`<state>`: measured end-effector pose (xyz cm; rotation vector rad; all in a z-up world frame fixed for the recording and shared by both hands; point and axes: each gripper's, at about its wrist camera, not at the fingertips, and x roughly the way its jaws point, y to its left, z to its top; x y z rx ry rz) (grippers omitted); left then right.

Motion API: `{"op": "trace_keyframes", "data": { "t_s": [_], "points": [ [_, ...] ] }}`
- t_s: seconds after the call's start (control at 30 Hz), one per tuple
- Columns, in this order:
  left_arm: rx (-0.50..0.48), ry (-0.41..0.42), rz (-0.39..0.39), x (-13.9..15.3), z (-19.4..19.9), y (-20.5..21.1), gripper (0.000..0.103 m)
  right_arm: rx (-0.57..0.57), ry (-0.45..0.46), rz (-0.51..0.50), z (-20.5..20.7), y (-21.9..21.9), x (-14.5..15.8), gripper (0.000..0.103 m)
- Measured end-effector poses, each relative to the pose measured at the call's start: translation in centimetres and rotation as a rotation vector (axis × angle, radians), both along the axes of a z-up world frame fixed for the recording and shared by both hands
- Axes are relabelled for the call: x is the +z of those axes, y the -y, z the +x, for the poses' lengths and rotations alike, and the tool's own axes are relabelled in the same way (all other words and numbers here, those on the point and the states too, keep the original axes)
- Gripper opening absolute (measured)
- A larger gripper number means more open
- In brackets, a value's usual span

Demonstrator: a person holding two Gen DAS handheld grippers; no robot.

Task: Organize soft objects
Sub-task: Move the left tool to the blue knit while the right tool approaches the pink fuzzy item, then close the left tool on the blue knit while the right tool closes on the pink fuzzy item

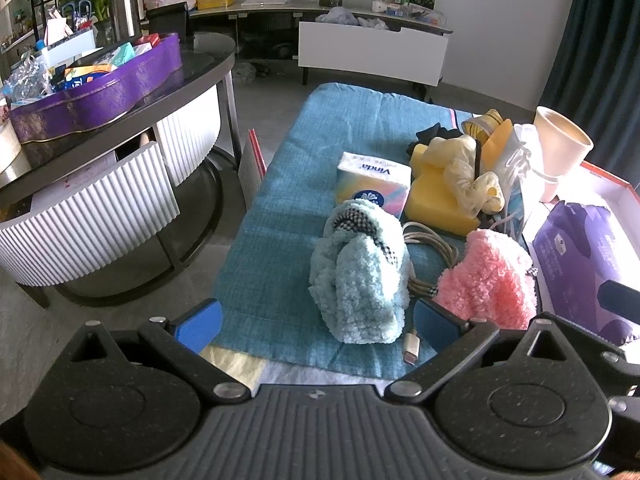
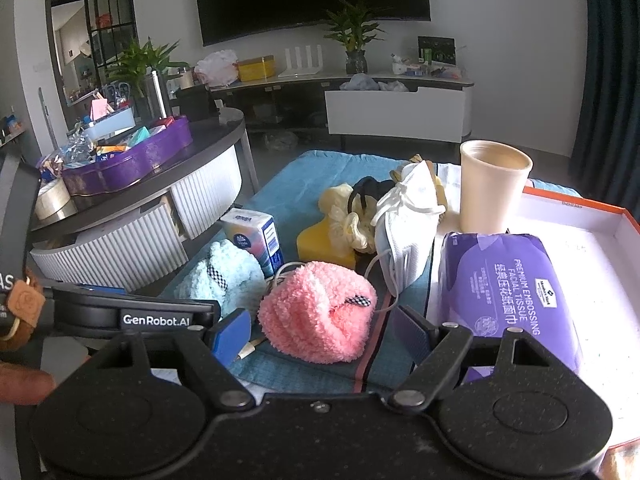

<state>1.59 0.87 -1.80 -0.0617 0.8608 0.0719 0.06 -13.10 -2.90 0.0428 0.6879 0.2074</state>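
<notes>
A fluffy light-blue sock bundle (image 1: 360, 272) lies on the teal cloth (image 1: 288, 184), just ahead of my left gripper (image 1: 318, 322), which is open and holds nothing. Beside it sits a fluffy pink bundle (image 1: 490, 280), seen in the right wrist view as the pink bundle (image 2: 316, 312) between the spread fingers of my right gripper (image 2: 322, 336), open, not touching it. Behind are a yellow sponge (image 1: 432, 196), a cream scrunchie (image 1: 460, 168), white face masks (image 2: 408, 224) and a small tissue pack (image 1: 374, 184). A purple facial tissue pack (image 2: 504, 296) lies in the red-edged box (image 2: 600, 248).
A paper cup (image 2: 492, 188) stands by the box. A white cable (image 1: 428, 248) lies between the two bundles. To the left is a round coffee table (image 1: 120, 168) carrying a purple tin (image 1: 100, 88). The left gripper body (image 2: 132, 312) shows at the right view's left.
</notes>
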Motion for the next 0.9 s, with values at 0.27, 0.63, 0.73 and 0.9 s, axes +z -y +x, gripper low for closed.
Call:
{"op": "trace_keyframes", "data": {
  "t_s": [0.27, 0.63, 0.73, 0.9],
  "points": [
    [-0.022, 0.010, -0.003, -0.3, 0.7, 0.0, 0.103, 0.004, -0.014, -0.008, 0.4, -0.2, -0.4, 0.093],
    [-0.049, 0.005, -0.001, -1.4, 2.3, -0.3, 0.103, 0.006, -0.024, -0.023, 0.9, -0.4, -0.9, 0.093],
    [-0.074, 0.011, -0.018, -2.0, 2.8, -0.5, 0.090, 0.002, -0.025, -0.031, 1.2, -0.6, -1.2, 0.093],
    [-0.097, 0.009, -0.130, -2.6, 2.7, -1.6, 0.050, 0.010, -0.029, -0.047, 2.0, -1.1, -1.9, 0.093]
  ]
}}
